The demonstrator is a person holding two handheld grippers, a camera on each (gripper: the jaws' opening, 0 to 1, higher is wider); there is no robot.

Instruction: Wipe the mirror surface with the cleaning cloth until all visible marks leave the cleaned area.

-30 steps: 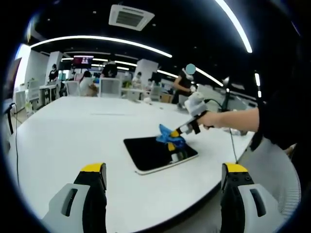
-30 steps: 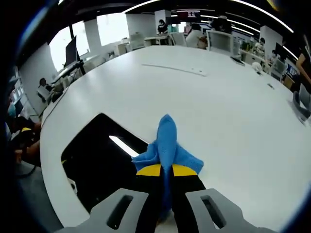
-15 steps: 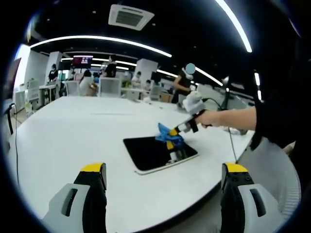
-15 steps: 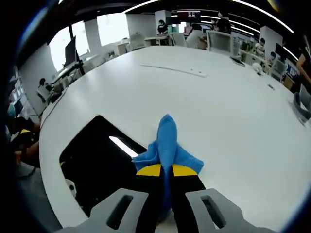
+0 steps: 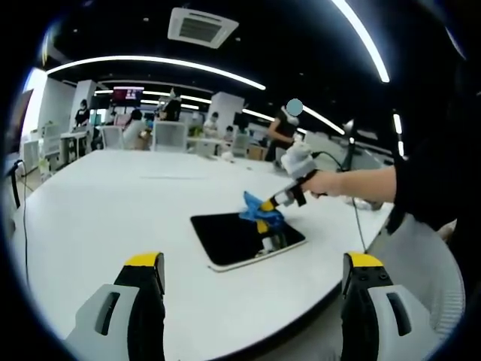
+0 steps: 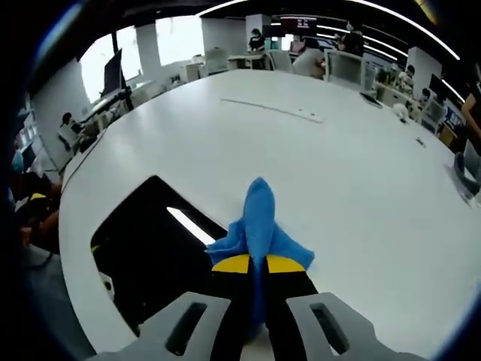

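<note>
Right gripper view: right gripper pinches the blue cloth tight over the mirror's edge on the white table; left gripper gapes wide, holding nothing.

A wide white bench with a rounded edge spreads across an open office. Beyond its far edge stand desks and white chairs with people seated. Above it, long curved light strips cross a dark ceiling beside a square vent. Bright windows line the wall past the bench.

Marks on mirror too small to tell. Cloth lower part hidden between right tongs. Mirror near corner covered by tongs.
</note>
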